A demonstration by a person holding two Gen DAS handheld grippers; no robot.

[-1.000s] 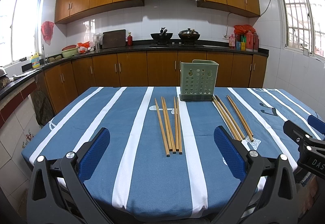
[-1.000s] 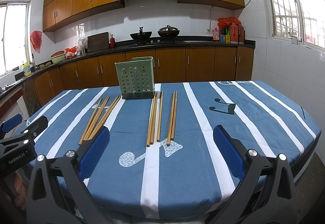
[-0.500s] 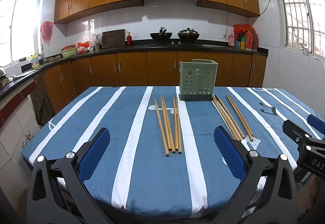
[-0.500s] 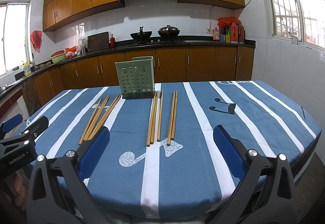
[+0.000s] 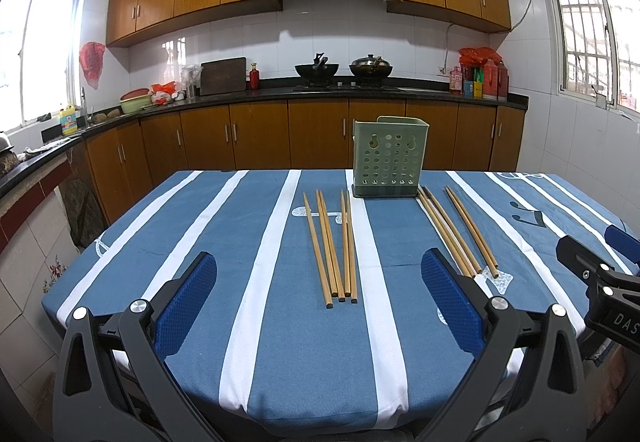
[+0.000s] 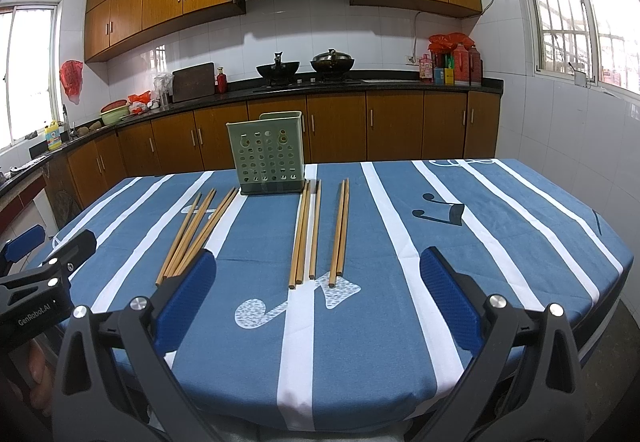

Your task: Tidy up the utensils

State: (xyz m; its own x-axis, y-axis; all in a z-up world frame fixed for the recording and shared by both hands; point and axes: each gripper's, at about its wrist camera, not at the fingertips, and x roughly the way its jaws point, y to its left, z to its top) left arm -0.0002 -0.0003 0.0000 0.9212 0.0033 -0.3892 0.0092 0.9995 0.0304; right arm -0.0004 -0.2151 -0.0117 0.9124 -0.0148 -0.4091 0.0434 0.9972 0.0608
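Observation:
A green perforated utensil holder (image 5: 390, 158) stands upright near the table's far edge; it also shows in the right wrist view (image 6: 269, 154). Two groups of several wooden chopsticks lie flat on the cloth: a left group (image 5: 332, 246) (image 6: 198, 232) and a right group (image 5: 456, 228) (image 6: 320, 230). My left gripper (image 5: 318, 302) is open and empty above the near table edge, facing the left group. My right gripper (image 6: 318, 298) is open and empty, facing the right group. Each gripper shows at the edge of the other's view.
The table (image 5: 200, 226) wears a blue cloth with white stripes and music notes. Behind it runs a kitchen counter (image 5: 360, 91) with woks, bottles and a cutting board. Wooden cabinets line the wall. A tiled wall and window stand at the right.

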